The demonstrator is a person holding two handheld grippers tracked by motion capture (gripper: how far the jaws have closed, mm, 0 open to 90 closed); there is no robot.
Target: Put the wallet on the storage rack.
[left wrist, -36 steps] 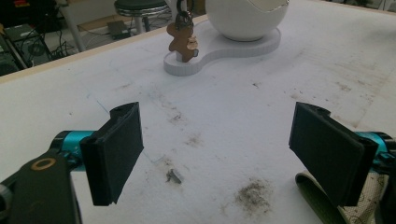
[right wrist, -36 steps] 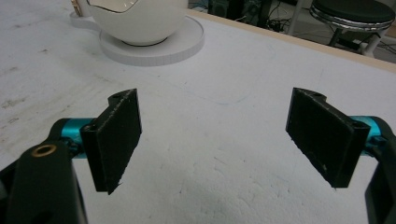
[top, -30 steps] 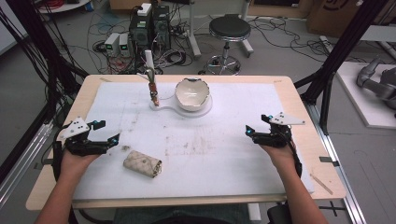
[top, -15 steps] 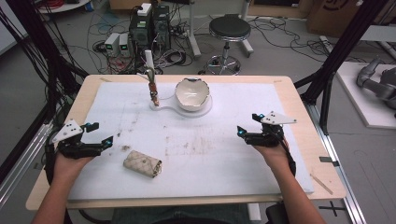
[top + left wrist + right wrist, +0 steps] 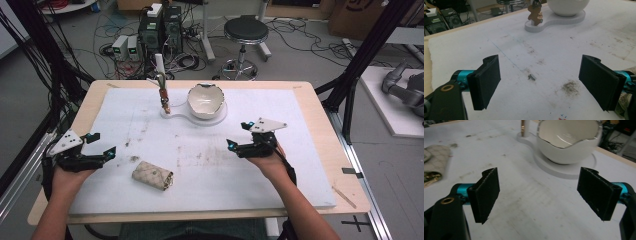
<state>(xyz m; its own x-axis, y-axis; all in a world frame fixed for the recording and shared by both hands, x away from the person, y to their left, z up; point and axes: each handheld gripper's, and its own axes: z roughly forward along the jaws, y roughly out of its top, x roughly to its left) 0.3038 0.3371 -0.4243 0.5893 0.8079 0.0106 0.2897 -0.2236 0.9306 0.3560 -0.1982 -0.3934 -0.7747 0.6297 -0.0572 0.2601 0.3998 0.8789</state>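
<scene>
Left gripper [image 5: 102,145] at the mat's [image 5: 150,120] left edge, jaws wide apart, empty. Pouch [image 5: 153,175] lies just right of it, near front edge, untouched. Bowl [image 5: 206,100] on stand at back. Right gripper [image 5: 238,138] mid-right, jaws apart, empty, aimed toward bowl.

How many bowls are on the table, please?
1. The white bowl stands on a white base at the far middle of the table, ahead of the open right gripper.
</scene>
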